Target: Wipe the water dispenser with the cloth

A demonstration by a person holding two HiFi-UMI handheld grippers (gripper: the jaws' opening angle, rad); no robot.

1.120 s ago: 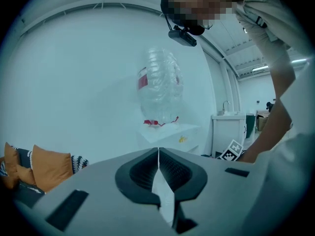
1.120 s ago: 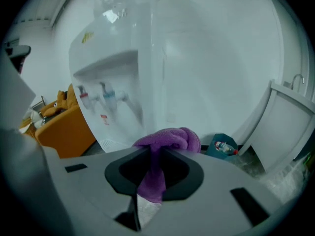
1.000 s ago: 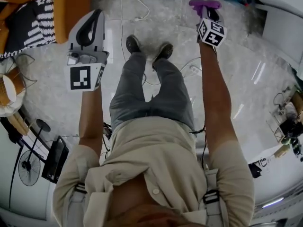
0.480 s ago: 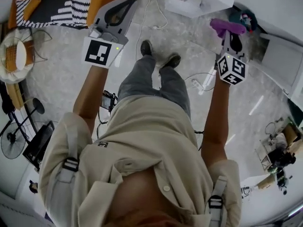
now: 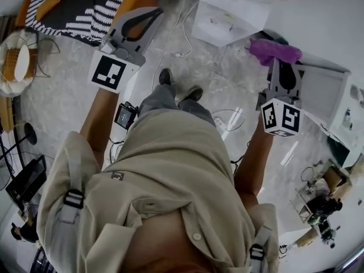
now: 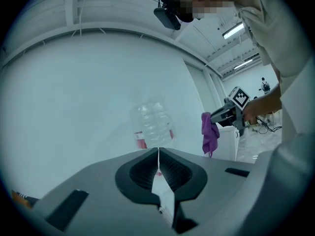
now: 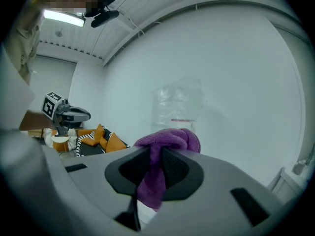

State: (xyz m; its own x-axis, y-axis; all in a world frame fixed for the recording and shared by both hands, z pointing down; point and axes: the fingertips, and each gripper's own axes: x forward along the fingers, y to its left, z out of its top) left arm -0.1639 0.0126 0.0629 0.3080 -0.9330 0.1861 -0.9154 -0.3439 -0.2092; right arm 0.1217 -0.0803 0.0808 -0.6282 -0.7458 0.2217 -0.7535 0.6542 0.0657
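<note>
The water dispenser (image 5: 227, 19) is a white box at the top of the head view; its clear bottle (image 6: 152, 124) (image 7: 179, 104) stands ahead of both gripper cameras against a pale wall. My right gripper (image 5: 282, 64) (image 7: 156, 154) is shut on a purple cloth (image 5: 274, 51) (image 7: 167, 144), which bunches over the jaw tips and hangs down between them. It is held out to the right of the dispenser, short of it. My left gripper (image 5: 149, 13) (image 6: 158, 154) is raised at the left, jaws pressed together with nothing in them.
Orange and striped cushions (image 5: 85, 4) lie on the floor at the upper left beside a round woven basket (image 5: 17, 61). Cables (image 5: 182, 38) run across the marble floor near the dispenser. A white cabinet (image 5: 321, 95) stands close to the right gripper.
The person has stepped closer to the dispenser, which now shows larger at the top. Both grippers stay raised; the right one, still holding the cloth, sits lower and further right.
</note>
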